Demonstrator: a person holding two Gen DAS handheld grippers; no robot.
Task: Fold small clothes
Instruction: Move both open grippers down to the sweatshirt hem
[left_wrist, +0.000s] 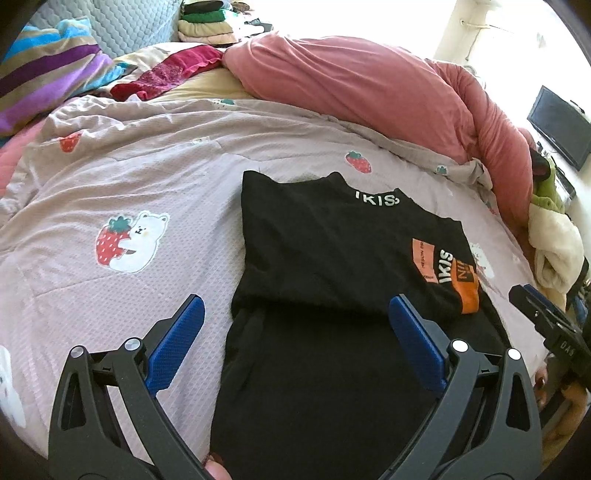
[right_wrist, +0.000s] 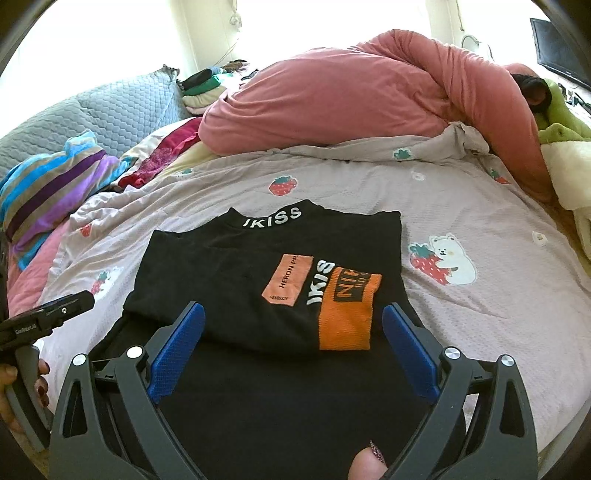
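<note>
Left hand-held gripper (left_wrist: 295, 314) and right hand-held gripper (right_wrist: 291, 317): both spread wide, nothing gripped, hovering over the near part of the black shirt (right_wrist: 229, 266). Shirt lies on the bed's strawberry-print cover (right_wrist: 480, 206), upper half folded down over the lower.

Each gripper (left_wrist: 293, 312) has a black plastic frame with triangular cut-outs and round silver pivot screws, and its two fingers carry ribbed blue pads (left_wrist: 176, 343). The other gripper (right_wrist: 291, 319) looks the same (same blue pads, same screws). Beside its frame, fingernails (right_wrist: 43, 389) wear dark red polish.
</note>
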